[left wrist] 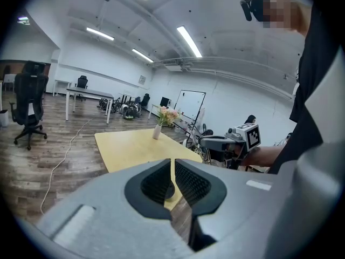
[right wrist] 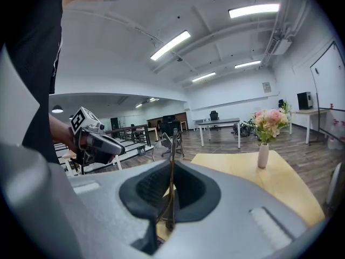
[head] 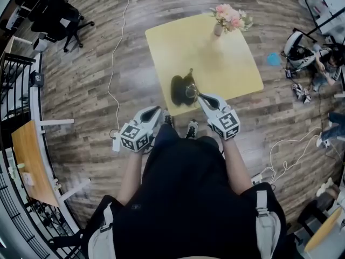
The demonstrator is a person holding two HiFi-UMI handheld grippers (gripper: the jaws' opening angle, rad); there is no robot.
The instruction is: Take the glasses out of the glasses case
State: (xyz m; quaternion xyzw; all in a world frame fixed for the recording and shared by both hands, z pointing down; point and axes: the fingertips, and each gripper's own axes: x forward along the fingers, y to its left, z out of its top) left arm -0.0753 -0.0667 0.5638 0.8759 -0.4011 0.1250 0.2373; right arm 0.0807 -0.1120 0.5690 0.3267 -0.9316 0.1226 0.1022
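Note:
A black glasses case [head: 178,89] lies open near the front edge of the yellow table [head: 226,58]. My right gripper [head: 201,97] is at the case's right side, shut on the thin-framed glasses [head: 192,90], which are raised just over the case. In the right gripper view the glasses' thin wire frame [right wrist: 172,155] stands upright, pinched between the jaws of the right gripper [right wrist: 171,174]. My left gripper [head: 157,110] hangs off the table's front left corner, clear of the case. Its jaws are shut with nothing between them in the left gripper view [left wrist: 172,171].
A white vase of pink flowers [head: 228,17] stands at the table's far edge. A black office chair [head: 54,15] and a wooden desk [head: 31,161] are to the left. Cables [head: 116,53] run over the wood floor. A person sits at right [head: 323,58].

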